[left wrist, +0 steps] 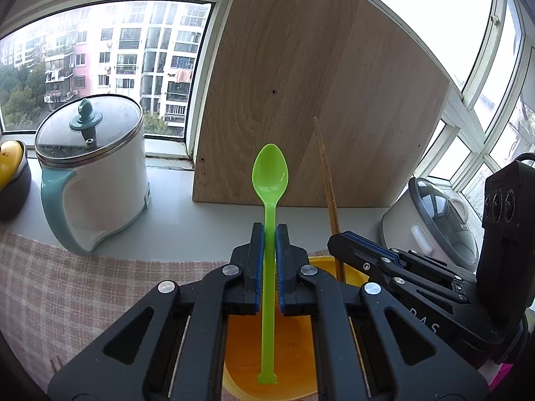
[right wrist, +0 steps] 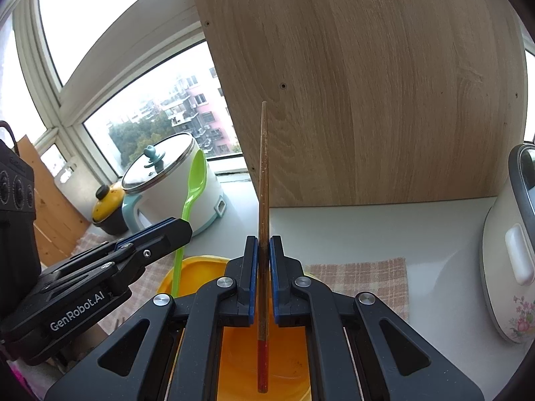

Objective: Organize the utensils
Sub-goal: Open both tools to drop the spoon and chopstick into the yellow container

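left wrist view, reading left to right: a white pot with a teal handle (left wrist: 97, 180) stands on the sill, well clear of the work. the left claw (left wrist: 269, 234) is clamped on the stem of a green spoon (left wrist: 269, 180), bowl end up, handle end hanging over the yellow bowl (left wrist: 351, 272) on the worktop. to its right the right claw (left wrist: 344, 239) holds a wooden chopstick (left wrist: 326, 167), also upright over the same bowl.

right wrist view confirms it: the right claw (right wrist: 264, 244) is shut tight on the chopstick (right wrist: 263, 167), red-painted end down above the bowl's orange interior (right wrist: 287, 361). a checked cloth (right wrist: 361, 277) lies beside the bowl; a white cooker (right wrist: 511, 250) stands at far right.

judgement: the step in hand is setting both utensils into the bowl. to do it well, keep each utensil upright and lower until its bottom end is well inside the rim before opening. the two claws sit close together, so bring them down side by side without crossing. release one at a time. risk: a thin stick dropped from height may bounce out or tip over the rim.
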The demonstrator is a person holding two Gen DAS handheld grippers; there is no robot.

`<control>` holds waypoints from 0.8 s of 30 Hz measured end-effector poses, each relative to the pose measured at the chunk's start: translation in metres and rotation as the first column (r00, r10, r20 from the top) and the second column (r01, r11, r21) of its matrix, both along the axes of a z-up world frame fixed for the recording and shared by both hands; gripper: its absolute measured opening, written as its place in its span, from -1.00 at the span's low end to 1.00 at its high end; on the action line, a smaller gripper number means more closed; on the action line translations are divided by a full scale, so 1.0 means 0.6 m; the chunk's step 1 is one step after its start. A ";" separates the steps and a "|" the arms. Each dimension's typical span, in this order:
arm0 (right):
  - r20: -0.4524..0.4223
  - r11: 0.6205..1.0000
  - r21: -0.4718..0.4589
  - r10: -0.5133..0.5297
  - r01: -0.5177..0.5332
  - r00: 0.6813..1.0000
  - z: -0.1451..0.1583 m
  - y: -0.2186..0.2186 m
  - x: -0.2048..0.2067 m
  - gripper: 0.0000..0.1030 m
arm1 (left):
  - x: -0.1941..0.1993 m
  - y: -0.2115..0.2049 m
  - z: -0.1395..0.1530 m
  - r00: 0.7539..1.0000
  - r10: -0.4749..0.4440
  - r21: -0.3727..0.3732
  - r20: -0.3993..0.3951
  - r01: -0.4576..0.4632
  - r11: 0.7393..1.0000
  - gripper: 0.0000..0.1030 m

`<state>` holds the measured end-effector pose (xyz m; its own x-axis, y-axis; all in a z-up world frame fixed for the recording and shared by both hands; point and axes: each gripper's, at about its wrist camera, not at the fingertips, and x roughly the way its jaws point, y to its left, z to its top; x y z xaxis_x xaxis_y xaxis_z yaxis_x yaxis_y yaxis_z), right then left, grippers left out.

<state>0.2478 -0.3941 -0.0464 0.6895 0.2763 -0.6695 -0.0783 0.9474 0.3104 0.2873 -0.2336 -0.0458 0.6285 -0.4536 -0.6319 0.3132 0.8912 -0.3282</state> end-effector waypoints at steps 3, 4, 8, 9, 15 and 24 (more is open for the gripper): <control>0.002 1.000 -0.013 0.003 -0.003 1.000 0.001 0.001 -0.008 -0.90 | -0.007 0.002 0.000 1.000 -0.012 0.008 0.002 0.012 1.000 -0.92; -0.002 1.000 -0.018 0.007 -0.007 1.000 0.000 0.003 -0.010 -0.90 | -0.009 0.002 0.001 1.000 -0.019 0.013 0.001 0.019 1.000 -0.92; -0.016 0.999 -0.034 0.005 -0.005 1.000 0.001 0.005 -0.016 -0.90 | -0.018 0.004 0.006 1.000 -0.028 0.027 0.002 0.028 0.999 -0.74; -0.018 0.999 -0.034 0.001 -0.001 1.000 0.001 0.004 -0.019 -0.90 | -0.021 0.007 0.007 1.000 -0.028 0.025 0.004 0.028 0.999 -0.68; -0.020 0.999 -0.039 -0.015 0.014 1.000 0.004 0.003 -0.038 -0.89 | -0.042 0.024 0.010 1.000 -0.025 0.025 0.009 0.024 0.999 -0.63; 0.001 0.997 -0.075 -0.007 0.007 1.000 0.022 0.028 -0.081 -0.51 | -0.084 0.066 0.025 0.999 -0.012 0.046 0.031 0.010 0.999 -0.63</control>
